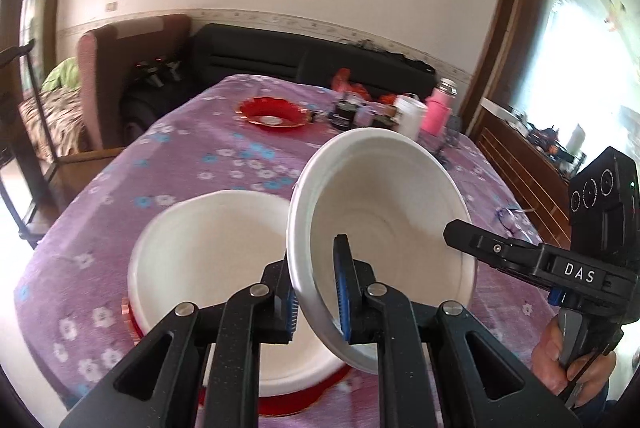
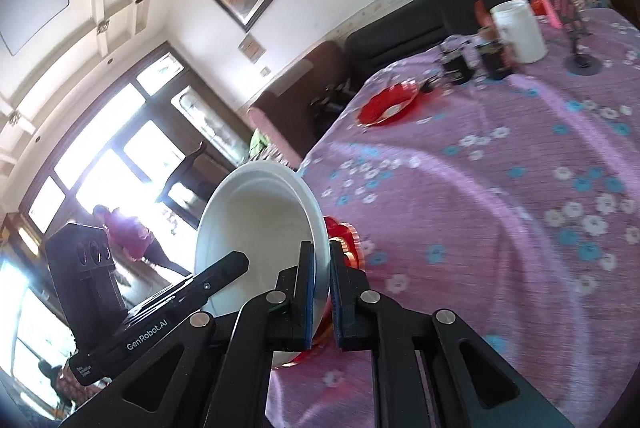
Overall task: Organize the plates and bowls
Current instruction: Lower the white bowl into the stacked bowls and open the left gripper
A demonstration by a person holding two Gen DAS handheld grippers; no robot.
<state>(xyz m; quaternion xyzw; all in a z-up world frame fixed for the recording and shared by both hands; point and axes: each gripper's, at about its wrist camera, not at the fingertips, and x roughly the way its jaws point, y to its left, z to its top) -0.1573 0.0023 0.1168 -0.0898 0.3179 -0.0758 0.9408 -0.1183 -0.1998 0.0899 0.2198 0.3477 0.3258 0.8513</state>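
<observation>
My left gripper (image 1: 320,292) and right gripper (image 2: 322,292) each pinch the rim of one tilted white bowl (image 1: 380,228), raised just right of the white bowl (image 1: 208,256) on the red plate (image 1: 304,400); I should level it before nesting.

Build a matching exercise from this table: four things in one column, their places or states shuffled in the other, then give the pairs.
1. tilted bowl
2. flat bowl
3. far red plate
4. pink bottle

A. stands at the far end of the table
B. lies alone, mid-table
C. sits on the near red plate
D. pinched at its rim by the left gripper

Pairs: 1-D, 2-C, 3-B, 4-A
</observation>
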